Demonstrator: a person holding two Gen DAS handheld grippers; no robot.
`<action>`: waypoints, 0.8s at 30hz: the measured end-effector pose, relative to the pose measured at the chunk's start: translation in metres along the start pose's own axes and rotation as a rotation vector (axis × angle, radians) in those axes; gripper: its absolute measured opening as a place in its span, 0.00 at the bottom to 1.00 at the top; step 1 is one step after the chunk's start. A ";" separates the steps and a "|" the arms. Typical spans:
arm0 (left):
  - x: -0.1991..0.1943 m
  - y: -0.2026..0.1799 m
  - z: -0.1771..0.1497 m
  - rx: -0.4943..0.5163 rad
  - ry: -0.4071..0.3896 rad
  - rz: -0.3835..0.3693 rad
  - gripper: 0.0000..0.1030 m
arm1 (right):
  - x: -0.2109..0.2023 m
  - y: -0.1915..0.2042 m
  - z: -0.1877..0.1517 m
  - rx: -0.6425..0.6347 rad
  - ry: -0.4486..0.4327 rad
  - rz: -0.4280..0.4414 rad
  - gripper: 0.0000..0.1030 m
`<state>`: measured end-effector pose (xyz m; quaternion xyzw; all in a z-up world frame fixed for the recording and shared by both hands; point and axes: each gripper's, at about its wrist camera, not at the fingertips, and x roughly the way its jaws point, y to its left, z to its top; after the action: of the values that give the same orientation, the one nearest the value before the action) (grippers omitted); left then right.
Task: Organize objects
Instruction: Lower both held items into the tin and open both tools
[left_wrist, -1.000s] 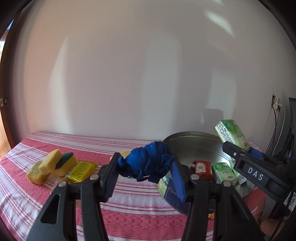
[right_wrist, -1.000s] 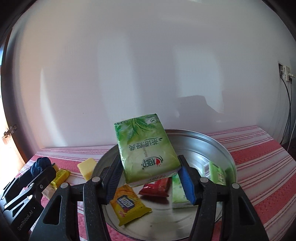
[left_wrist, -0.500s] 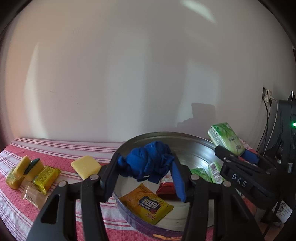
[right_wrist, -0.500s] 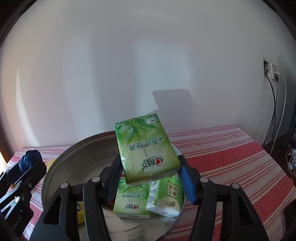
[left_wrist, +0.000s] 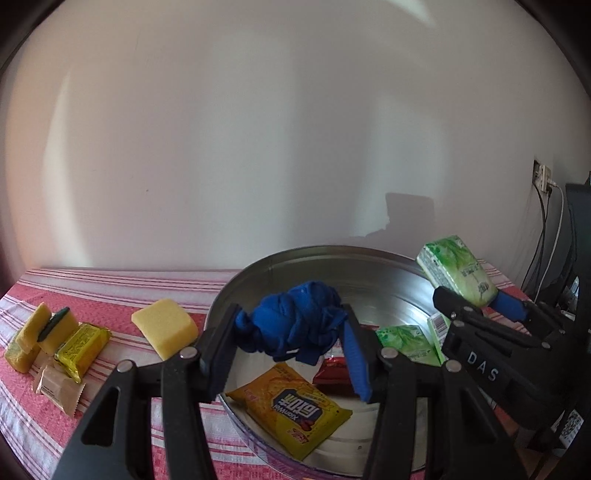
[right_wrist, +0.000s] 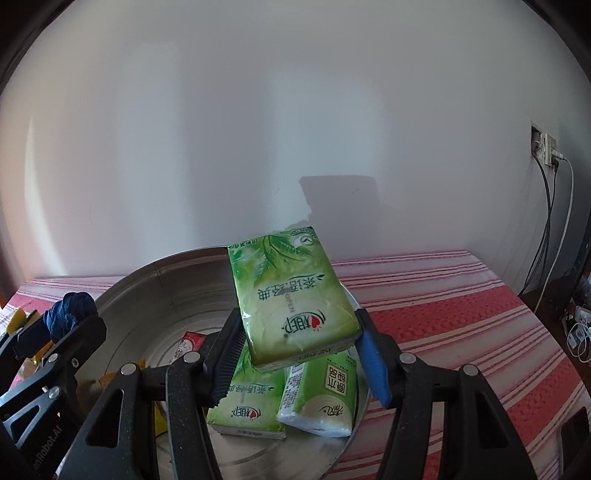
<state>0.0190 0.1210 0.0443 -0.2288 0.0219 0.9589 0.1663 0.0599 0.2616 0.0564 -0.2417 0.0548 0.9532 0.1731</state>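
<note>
My left gripper (left_wrist: 291, 354) is shut on a crumpled blue cloth (left_wrist: 295, 326) and holds it above the near rim of a round metal tin (left_wrist: 354, 266). My right gripper (right_wrist: 301, 354) is shut on a green tissue pack (right_wrist: 291, 299), held above the tin's right side (right_wrist: 147, 295). In the tin lie a yellow snack packet (left_wrist: 291, 410), a red packet (left_wrist: 334, 371) and two green tissue packs (right_wrist: 251, 402). The right gripper with its pack shows in the left wrist view (left_wrist: 458, 277). The blue cloth shows in the right wrist view (right_wrist: 70, 310).
On the red striped tablecloth (left_wrist: 110, 291) left of the tin lie a yellow sponge block (left_wrist: 164, 328), more sponges (left_wrist: 40, 332), a yellow wrapped bar (left_wrist: 83, 349) and a beige packet (left_wrist: 59, 387). A white wall stands behind; cables and a socket (right_wrist: 543, 144) are at the right.
Both grippers have shifted right and come over the tin, each still holding its object. The tin now fills the lower middle of the left wrist view.
</note>
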 end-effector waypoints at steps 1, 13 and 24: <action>0.000 -0.002 0.000 0.003 0.005 0.004 0.51 | 0.001 0.001 0.000 -0.003 0.004 -0.001 0.59; -0.007 -0.010 0.001 0.034 0.001 0.060 0.51 | 0.017 0.002 -0.008 -0.031 0.035 0.013 0.59; -0.005 -0.011 -0.002 0.050 0.001 0.076 0.51 | 0.017 0.009 -0.010 -0.038 0.052 0.024 0.60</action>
<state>0.0272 0.1298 0.0453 -0.2241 0.0543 0.9636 0.1356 0.0472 0.2560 0.0400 -0.2693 0.0439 0.9494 0.1557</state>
